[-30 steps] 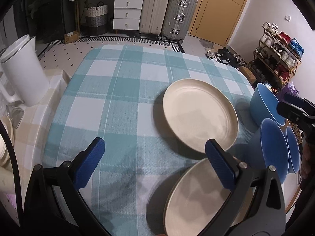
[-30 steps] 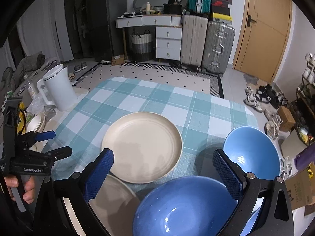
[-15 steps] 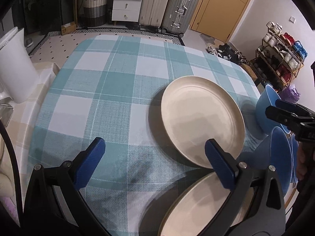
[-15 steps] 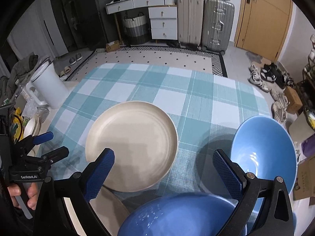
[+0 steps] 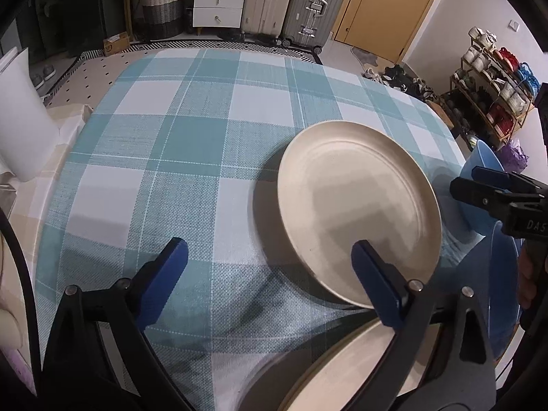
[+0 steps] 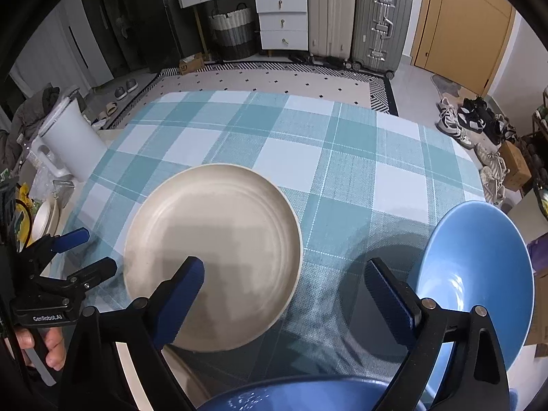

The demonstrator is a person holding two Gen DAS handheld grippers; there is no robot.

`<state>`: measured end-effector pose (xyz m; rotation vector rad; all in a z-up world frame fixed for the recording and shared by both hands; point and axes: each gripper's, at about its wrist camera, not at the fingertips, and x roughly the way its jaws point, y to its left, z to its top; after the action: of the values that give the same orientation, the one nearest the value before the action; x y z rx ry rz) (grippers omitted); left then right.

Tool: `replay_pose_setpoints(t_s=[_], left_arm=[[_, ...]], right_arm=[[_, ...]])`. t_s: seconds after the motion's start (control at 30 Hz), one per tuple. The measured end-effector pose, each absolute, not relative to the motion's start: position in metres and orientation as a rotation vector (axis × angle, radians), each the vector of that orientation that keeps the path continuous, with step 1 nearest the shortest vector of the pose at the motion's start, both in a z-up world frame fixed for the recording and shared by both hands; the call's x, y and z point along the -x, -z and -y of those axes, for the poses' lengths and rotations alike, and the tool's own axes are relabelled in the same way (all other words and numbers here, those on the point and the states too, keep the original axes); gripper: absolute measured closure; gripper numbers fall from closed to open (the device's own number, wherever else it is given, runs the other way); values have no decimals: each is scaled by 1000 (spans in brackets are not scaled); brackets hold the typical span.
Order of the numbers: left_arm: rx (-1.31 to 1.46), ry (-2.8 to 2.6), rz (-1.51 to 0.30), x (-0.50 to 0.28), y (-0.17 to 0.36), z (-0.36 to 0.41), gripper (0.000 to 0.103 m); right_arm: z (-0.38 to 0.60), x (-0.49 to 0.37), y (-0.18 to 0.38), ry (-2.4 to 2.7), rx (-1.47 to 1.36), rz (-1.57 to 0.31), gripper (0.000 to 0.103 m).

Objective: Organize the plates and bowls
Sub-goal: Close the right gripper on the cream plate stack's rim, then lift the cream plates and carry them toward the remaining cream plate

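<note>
We see a cream plate [image 6: 212,257] flat mid-table, another cream plate [image 5: 359,370] nearer. Two blue bowls [image 6: 476,274] sit upright at right.

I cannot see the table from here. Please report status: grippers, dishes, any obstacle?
Left gripper and right gripper both empty, jaws closing. Two cream plates and two blue bowls separate, not stacked. Nothing in the way.

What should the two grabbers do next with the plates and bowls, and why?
Probably the left hand-held gripper should ease down onto the near cream plate, so it can be stacked on the far cream plate. Its jaws are closing with only tablecloth between them. The right hand-held gripper likewise holds nothing, poised above the near blue bowl.
</note>
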<state>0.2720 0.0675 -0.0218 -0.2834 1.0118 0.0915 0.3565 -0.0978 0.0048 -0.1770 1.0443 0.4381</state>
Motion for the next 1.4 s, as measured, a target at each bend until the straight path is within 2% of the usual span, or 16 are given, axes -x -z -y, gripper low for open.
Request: replay_pose_setpoints(t_s=[0.2, 0.3, 0.4, 0.53, 0.6, 0.77, 0.87, 0.93, 0.97, 1.23, 1.4], left_arm=[[288, -87, -1032, -279, 31, -65, 13], [295, -83, -1044, -280, 36, -64, 20], [296, -75, -1057, -282, 41, -64, 25], [297, -68, -1063, -284, 44, -63, 35], [290, -64, -1066, -284, 45, -61, 41], [289, -44, -1076, -286, 49, -58, 60], [287, -30, -1071, -285, 50, -56, 67], [277, -22, -1068, -285, 49, -54, 71], [272, -17, -1066, -285, 48, -52, 74], [265, 4, -1065, -286, 48, -47, 84], [240, -7, -1061, -285, 47, -42, 84]], right_arm=[[94, -364, 9, -445, 199, -1089, 24], [91, -365, 16, -456, 212, -1108, 32], [87, -366, 21, -458, 234, -1115, 35], [82, -367, 28, -473, 250, -1134, 37], [80, -368, 30, -485, 251, -1142, 46], [76, -369, 36, -490, 254, -1160, 57], [77, -369, 38, -468, 272, -1154, 66], [78, -369, 38, -451, 281, -1147, 76], [79, -370, 39, -442, 288, -1150, 77], [80, -370, 44, -425, 321, -1142, 88], [82, -368, 44, -427, 326, -1127, 91]])
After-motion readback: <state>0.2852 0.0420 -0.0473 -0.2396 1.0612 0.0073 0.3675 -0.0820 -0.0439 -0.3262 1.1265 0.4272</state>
